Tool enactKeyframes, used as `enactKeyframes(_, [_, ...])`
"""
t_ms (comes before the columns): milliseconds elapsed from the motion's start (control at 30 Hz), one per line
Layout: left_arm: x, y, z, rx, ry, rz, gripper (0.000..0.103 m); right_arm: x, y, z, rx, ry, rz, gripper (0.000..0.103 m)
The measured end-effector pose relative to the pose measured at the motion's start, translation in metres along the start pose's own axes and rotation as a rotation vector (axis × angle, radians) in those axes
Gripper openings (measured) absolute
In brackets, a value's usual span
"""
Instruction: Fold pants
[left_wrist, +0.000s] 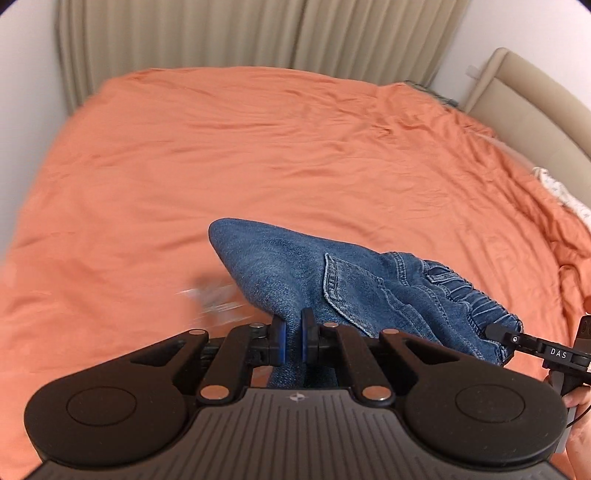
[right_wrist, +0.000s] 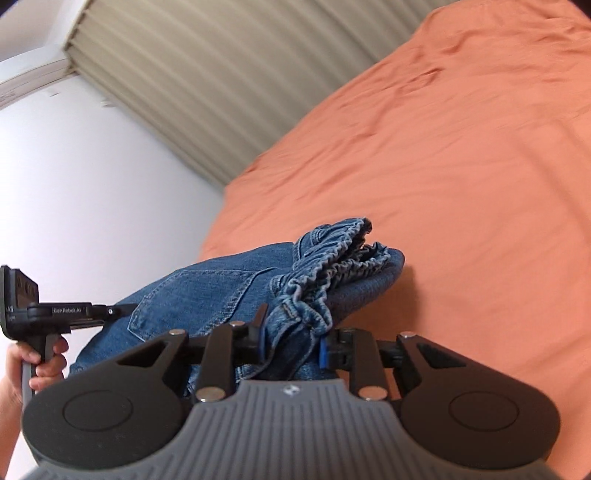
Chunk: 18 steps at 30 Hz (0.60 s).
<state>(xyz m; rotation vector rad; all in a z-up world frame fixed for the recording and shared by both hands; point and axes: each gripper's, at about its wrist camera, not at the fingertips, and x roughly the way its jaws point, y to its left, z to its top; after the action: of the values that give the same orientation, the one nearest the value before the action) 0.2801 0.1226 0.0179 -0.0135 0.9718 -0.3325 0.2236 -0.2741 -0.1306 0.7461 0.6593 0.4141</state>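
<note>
Both tools (left_wrist: 292, 336) (right_wrist: 291, 341) apparently clamping jeans (left_wrist: 295, 273) edges.

On the right gripper (left_wrist: 496, 331), seen at the right edge of your left wrist view, you can read "DAS" in white on its black side bar. In your right wrist view, the left gripper (right_wrist: 110, 311) at the left edge carries "GenRobot.AI" on its bar. The lettering on its end block is too small to read.
</note>
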Motion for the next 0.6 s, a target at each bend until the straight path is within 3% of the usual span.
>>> enactKeyframes(100, [-0.019, 0.024, -0.016, 0.003, 0.010, 0.064, 0.007, 0.016, 0.034, -0.031, -0.001, 0.009, 0.038, 0.020])
enactKeyframes(233, [-0.012, 0.061, -0.051, -0.063, 0.023, 0.090, 0.007, 0.040, 0.057, -0.073, 0.027, 0.051, 0.055, 0.020])
enactKeyframes(433, [0.026, 0.105, -0.109, -0.155, 0.056, 0.065, 0.007, 0.059, 0.061, -0.119, 0.046, 0.120, 0.002, 0.020])
enactKeyframes(600, [0.049, 0.133, -0.139, -0.222, 0.047, 0.024, 0.007, 0.067, 0.048, -0.144, 0.097, 0.160, -0.065, 0.020])
